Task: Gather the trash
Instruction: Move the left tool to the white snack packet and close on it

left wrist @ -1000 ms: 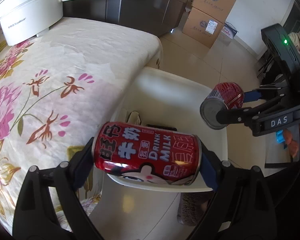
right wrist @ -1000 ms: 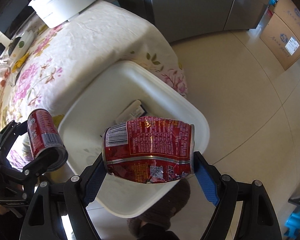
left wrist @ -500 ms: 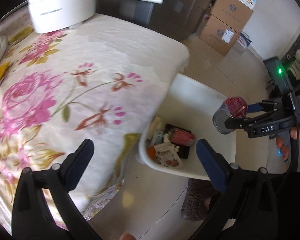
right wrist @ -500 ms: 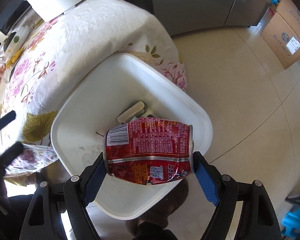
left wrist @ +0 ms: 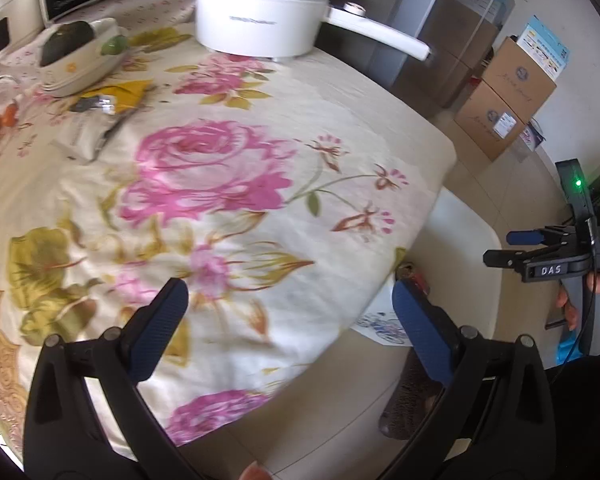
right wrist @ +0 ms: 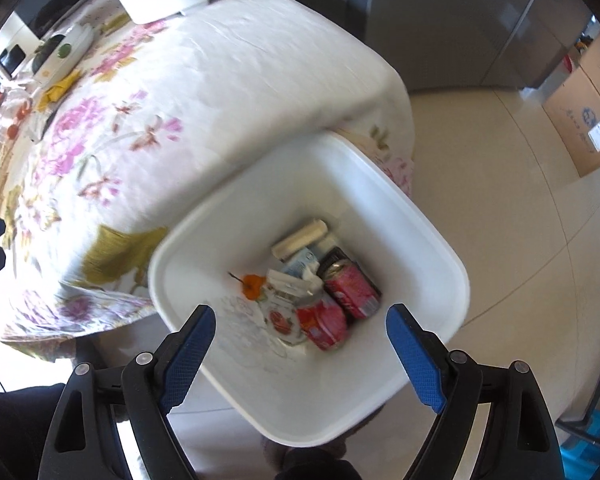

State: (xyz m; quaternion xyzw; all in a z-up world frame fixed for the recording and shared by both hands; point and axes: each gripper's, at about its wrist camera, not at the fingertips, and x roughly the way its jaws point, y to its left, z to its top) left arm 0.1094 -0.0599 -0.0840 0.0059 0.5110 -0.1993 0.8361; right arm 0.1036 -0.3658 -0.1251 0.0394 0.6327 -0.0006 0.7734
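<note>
a table draped in a cream cloth with pink roses (left wrist: 228, 184) fills the left wrist view, with tan floor tiles and cardboard boxes beyond it. a white plastic bin (right wrist: 432, 240) stands on the floor just beside the table's corner. a second ago each tool gripped a red drink can; now both cans are gone from the fingers. the left tool (left wrist: 290, 320) hangs released and empty over the cloth, turned toward the table's far end. the right tool (right wrist: 300, 340) is spread wide and empty above the bin. two red cans (right wrist: 352, 288) lie at the bin's bottom among wrappers and a pale roll. that pair seems collected. a crumpled yellow and silver wrapper (left wrist: 108, 104) near the white pot looks like the next trash to fetch.
</note>
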